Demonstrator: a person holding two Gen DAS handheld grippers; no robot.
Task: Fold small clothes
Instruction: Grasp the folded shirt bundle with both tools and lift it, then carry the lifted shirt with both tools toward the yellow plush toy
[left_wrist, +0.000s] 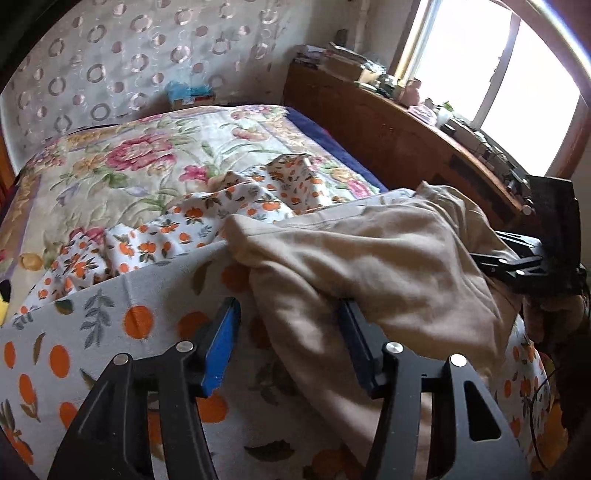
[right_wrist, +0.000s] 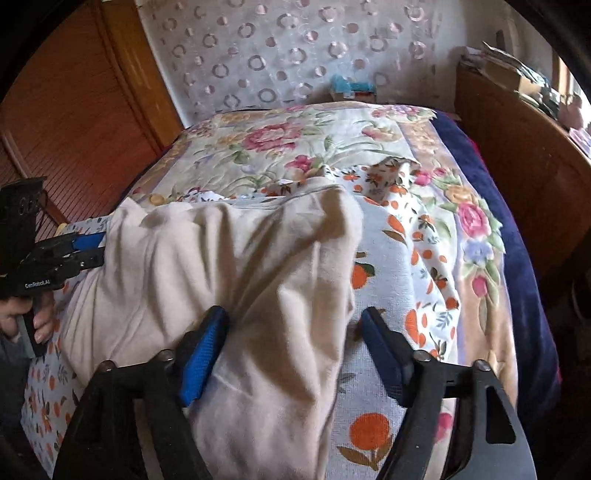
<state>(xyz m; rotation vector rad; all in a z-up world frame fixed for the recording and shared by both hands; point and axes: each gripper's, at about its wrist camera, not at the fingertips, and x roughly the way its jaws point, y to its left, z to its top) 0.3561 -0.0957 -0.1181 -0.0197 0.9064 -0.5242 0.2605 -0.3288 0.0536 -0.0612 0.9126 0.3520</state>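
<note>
One beige garment (right_wrist: 236, 280) lies rumpled on an orange-print cloth (right_wrist: 384, 258) at the bed's near edge. Both the left gripper (left_wrist: 288, 343) and right gripper (right_wrist: 291, 350) stand open over it, unclamped. Floral bedspread (left_wrist: 122, 162), circle-patterned curtain (left_wrist: 122, 55), wooden cabinet (left_wrist: 373, 129) beyond.

Bed (left_wrist: 122, 158) under floral quilt, ringed curtain (left_wrist: 110, 55) behind (bright window (left_wrist: 517, 74)).

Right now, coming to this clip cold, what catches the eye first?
A rumpled beige garment lies in a heap in the foreground, on an orange-print cloth spread over a floral bedspread. The right gripper stands open over the garment's near edge, and the left gripper is open beside it too. A bright window glares at the far right.
</note>
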